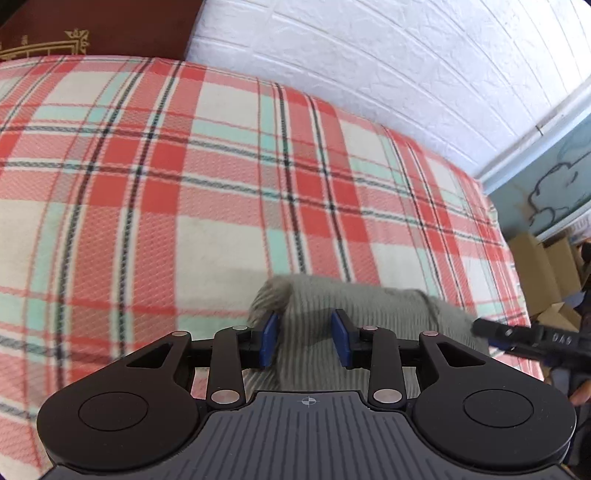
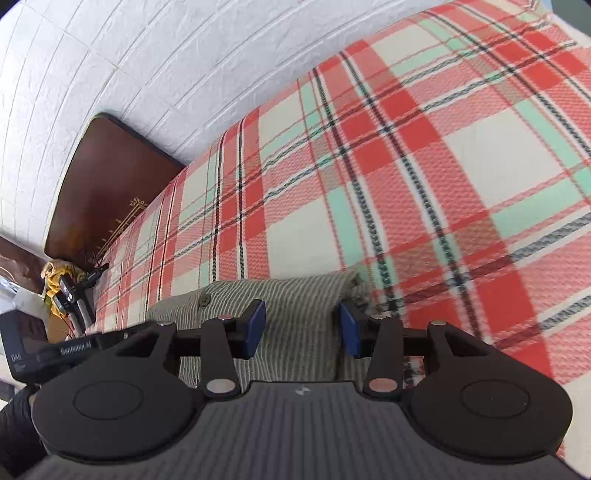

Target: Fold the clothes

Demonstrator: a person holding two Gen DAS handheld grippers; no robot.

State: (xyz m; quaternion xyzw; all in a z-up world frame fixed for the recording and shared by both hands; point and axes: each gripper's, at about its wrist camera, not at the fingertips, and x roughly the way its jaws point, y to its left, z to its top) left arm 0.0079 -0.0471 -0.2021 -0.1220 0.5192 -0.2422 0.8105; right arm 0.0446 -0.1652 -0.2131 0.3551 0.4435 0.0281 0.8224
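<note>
Striped shirt (image 2: 280, 295) is sitting already bunched compact on the plaid bed (image 2: 406, 166), both the left gripper (image 1: 305, 339) and right gripper (image 2: 302, 328) hovering half-open, gripping nothing, final tidy-up likely remaining.

We lose the near part of the striped garment (image 1: 343, 306) under the left gripper (image 1: 304, 341), so its lower edge is hidden in the left wrist view. The same happens in the right wrist view, where the right gripper (image 2: 303, 330) covers the cloth's near side. At the right edge of the left wrist frame the other tool is smeared by blur, and a fingertip (image 1: 580, 397) below it is cut off. The brown headboard (image 1: 110, 26) runs out of the upper left corner. At the left of the right wrist frame, a yellow bundle (image 2: 55, 280) is too small to identify; it may be cloth.
</note>
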